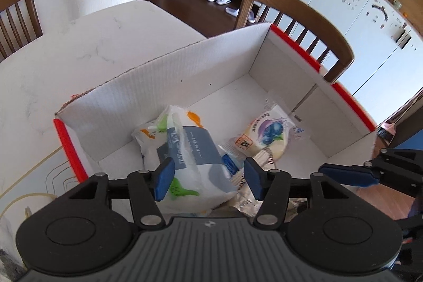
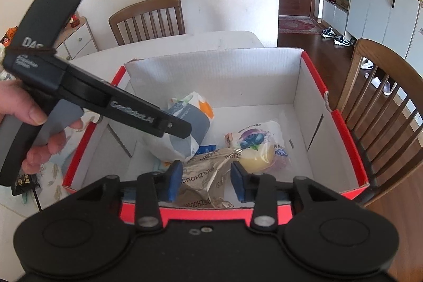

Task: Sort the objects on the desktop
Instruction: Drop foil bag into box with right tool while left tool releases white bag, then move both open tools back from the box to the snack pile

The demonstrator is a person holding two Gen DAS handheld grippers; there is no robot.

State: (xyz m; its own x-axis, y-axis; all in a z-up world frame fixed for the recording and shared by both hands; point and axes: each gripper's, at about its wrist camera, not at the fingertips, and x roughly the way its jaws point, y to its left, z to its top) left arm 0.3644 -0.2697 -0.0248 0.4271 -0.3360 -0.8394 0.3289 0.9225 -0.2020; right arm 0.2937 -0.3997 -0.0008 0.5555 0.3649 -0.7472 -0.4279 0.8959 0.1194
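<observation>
Looking down into your red-edged corrugated cardboard box: soft plastic tissue pack with grey paper band, long axis running from your left gripper toward the far left corner. Crinkled gold foil wrapper lies between the pads of your right gripper. Both grippers' jaws are parted, nothing clamped. Clear-wrapped round blueberry pastry sits on the box floor, right side.

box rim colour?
Red rim on a white box; right wrist view shows it best.
</observation>
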